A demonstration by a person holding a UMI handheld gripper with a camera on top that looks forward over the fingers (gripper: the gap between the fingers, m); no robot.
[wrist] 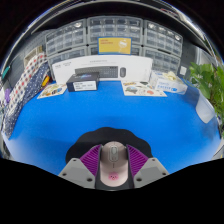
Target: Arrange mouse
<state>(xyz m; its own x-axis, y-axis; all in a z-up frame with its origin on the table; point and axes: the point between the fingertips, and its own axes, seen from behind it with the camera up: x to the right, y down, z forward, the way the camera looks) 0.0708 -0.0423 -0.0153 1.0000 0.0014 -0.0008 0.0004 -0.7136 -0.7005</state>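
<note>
Over the blue bench [110, 115], my jaws [114, 170] close on a grey mouse [114, 158]: both purple pads [95, 160] press against its sides, so I have it firmly held, low and close to me. It sits over a dark round mat [110, 138] that shows just beyond it. Far across the bench stand a white riser [100, 68] carrying a dark box [84, 77], scattered papers [150, 88] to one side, and drawer cabinets [115, 35] behind. By my reading, the pick-up is done; carrying the mouse to its proper spot and setting it down straight is what remains
</note>
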